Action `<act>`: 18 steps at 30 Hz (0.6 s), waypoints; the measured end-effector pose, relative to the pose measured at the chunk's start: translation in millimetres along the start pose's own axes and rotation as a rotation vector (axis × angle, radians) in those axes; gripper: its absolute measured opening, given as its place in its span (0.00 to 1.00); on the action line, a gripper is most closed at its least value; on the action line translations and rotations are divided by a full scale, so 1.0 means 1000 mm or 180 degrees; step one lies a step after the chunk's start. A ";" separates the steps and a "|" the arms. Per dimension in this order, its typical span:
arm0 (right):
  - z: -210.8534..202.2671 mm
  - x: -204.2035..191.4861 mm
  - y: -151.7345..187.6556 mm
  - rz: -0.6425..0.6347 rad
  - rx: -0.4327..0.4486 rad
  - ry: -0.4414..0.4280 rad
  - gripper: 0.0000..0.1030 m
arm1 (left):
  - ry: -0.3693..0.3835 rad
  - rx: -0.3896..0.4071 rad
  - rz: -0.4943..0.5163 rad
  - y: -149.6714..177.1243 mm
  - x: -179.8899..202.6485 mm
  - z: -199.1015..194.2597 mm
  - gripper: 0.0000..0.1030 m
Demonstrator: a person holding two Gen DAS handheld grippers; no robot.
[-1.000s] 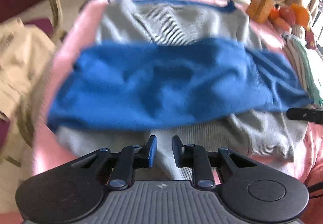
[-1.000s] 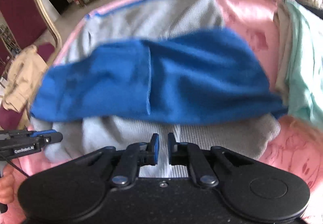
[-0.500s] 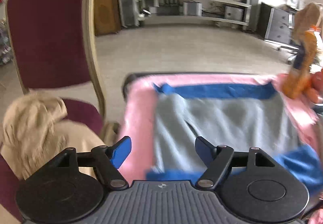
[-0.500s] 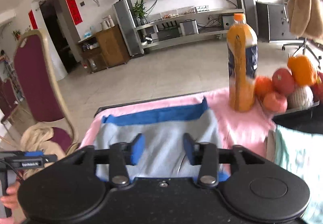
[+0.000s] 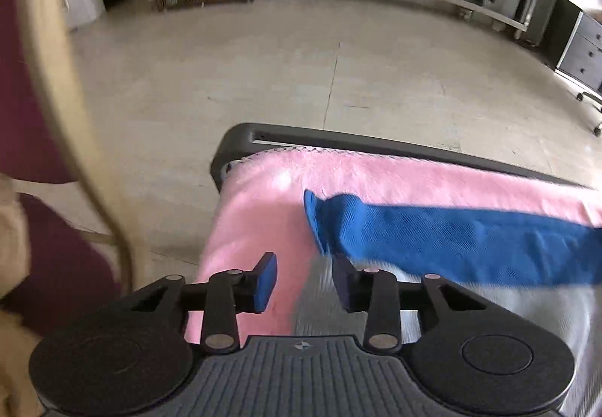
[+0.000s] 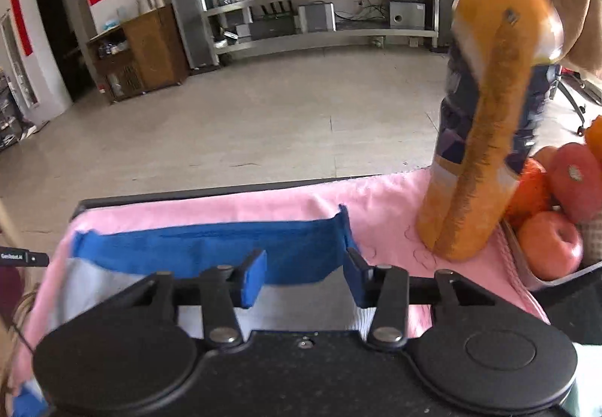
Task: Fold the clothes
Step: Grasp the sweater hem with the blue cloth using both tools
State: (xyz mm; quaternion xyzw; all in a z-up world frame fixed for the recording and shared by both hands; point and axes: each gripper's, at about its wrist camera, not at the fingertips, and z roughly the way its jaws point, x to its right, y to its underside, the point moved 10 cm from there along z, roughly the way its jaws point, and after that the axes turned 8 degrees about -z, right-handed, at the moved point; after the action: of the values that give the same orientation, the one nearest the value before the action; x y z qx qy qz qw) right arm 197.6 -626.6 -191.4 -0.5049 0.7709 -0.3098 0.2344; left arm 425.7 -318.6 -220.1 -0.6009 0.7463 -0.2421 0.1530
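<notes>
A grey knit garment (image 5: 376, 308) with a blue band (image 5: 451, 244) along its far edge lies flat on a pink blanket (image 5: 263, 206). My left gripper (image 5: 304, 281) hovers over the garment's far left corner. Its jaws are closing, with the garment's edge below the gap and no cloth pinched between the pads. In the right wrist view, my right gripper (image 6: 304, 278) stands partly open over the far right corner of the blue band (image 6: 210, 247). Its right pad sits beside the upturned corner and nothing is gripped. The left gripper's tip (image 6: 24, 257) shows at the left edge of that view.
The black table edge (image 5: 338, 138) runs just beyond the blanket, with bare floor past it. An orange juice bottle (image 6: 485, 138) and a tray of fruit (image 6: 553, 240) stand at the far right. A maroon chair (image 5: 34, 78) holding a beige garment (image 5: 11, 266) is at the left.
Both grippers swept from the garment's near hem to its far blue-banded edge. Their jaws went from nearly shut to apart. The folded blue sleeves have dropped out of view.
</notes>
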 end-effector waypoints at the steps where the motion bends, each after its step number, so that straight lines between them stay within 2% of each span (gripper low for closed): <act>1: 0.011 0.003 -0.001 0.0000 -0.0011 0.0005 0.43 | 0.0039 -0.0068 -0.0050 -0.003 0.000 0.011 0.56; 3: 0.030 0.009 -0.002 0.0029 -0.0022 0.0027 0.43 | 0.0194 -0.0122 -0.0140 -0.008 0.002 0.024 0.64; 8: 0.061 0.025 -0.005 0.0163 -0.0019 0.0087 0.44 | 0.0393 -0.0094 -0.0154 -0.015 0.006 0.041 0.63; 14: 0.095 0.035 -0.001 0.0124 -0.0184 0.0164 0.44 | 0.0423 -0.0211 -0.0118 -0.012 0.018 0.063 0.48; 17: 0.111 0.040 -0.001 0.0112 -0.0297 0.0243 0.40 | 0.0359 -0.0102 -0.0026 -0.015 0.025 0.062 0.32; 18: 0.116 0.041 -0.003 0.0103 -0.0317 0.0258 0.39 | 0.0344 -0.0074 0.0009 -0.015 0.028 0.062 0.23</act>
State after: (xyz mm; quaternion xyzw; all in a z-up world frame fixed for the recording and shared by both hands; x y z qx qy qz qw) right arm 261.5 -693.0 -272.2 -0.4904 0.8022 -0.2873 0.1825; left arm 464.1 -358.9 -261.7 -0.5877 0.7570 -0.2652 0.1057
